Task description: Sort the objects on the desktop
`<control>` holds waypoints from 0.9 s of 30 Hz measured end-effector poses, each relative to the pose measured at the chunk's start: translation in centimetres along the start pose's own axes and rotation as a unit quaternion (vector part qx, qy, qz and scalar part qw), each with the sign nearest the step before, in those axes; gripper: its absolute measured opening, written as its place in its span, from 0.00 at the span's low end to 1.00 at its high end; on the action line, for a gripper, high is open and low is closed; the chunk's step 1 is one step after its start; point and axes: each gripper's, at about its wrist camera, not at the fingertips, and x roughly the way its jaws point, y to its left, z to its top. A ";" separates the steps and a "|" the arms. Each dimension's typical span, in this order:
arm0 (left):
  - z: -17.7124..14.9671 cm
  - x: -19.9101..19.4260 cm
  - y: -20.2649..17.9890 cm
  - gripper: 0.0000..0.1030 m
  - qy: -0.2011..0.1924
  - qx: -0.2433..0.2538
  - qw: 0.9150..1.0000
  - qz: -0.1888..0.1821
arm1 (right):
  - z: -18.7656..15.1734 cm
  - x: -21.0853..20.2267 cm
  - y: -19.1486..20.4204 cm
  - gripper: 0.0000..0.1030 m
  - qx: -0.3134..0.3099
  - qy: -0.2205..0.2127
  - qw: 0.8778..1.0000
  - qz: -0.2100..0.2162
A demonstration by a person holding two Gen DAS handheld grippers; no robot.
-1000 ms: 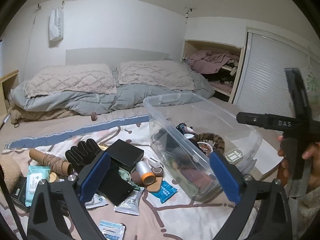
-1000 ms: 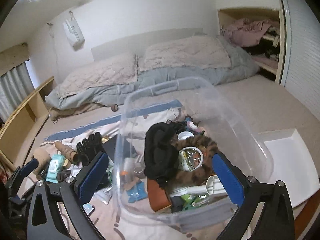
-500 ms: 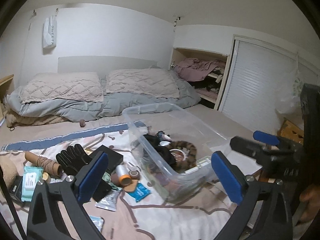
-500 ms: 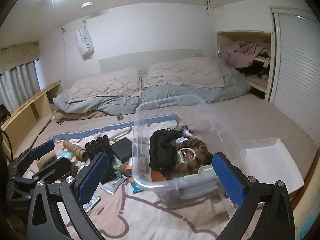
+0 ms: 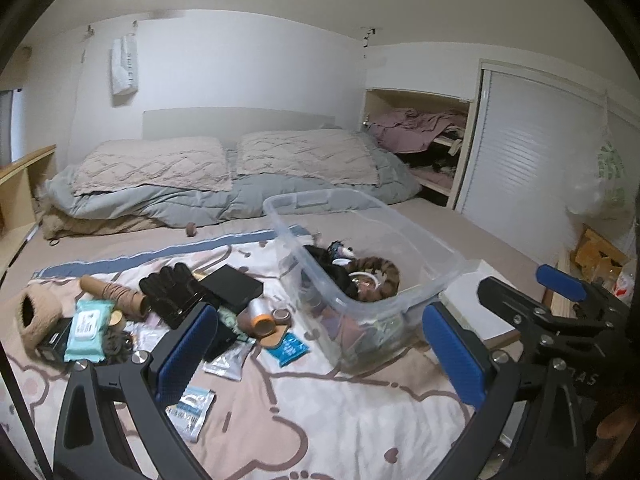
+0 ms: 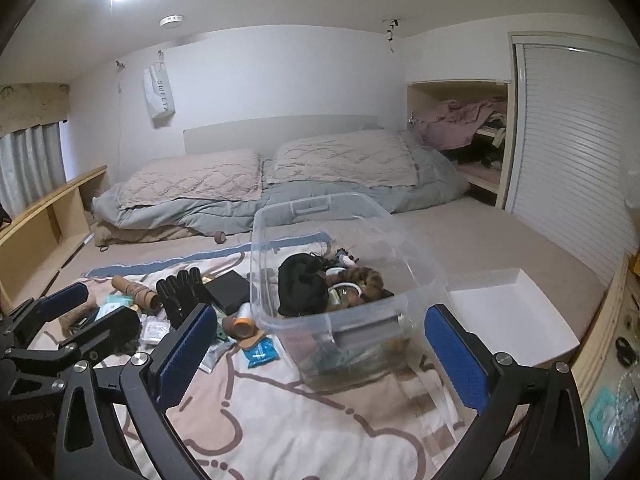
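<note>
Grippers, your left gripper [image 5: 316,354] and right gripper [image 6: 318,354], have pulled back from the clear bin [image 6: 344,280] on the bed, jaws apart and empty, so the black gloves [image 5: 176,292] beside it wait next.

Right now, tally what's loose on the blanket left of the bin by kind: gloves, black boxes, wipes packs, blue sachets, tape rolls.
Gloves: 1
Black boxes: 1
Wipes packs: 1
Blue sachets: 1
Tape rolls: 1
Total: 5, all on the blanket outside the bin; other small bits are too blurred to sort.
</note>
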 end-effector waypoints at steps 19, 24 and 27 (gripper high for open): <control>-2.8 -1.3 0.1 1.00 0.005 0.009 0.999 0.047 | -3.6 -2.1 -0.2 1.00 0.004 -0.030 0.999 -0.044; -3.3 -1.0 0.4 1.00 0.006 0.013 0.998 0.060 | -3.7 -2.1 -0.4 1.00 0.004 -0.031 0.999 -0.044; -3.4 -0.8 0.6 1.00 0.007 0.008 0.998 0.061 | -3.7 -1.9 -0.5 1.00 0.005 -0.029 0.999 -0.043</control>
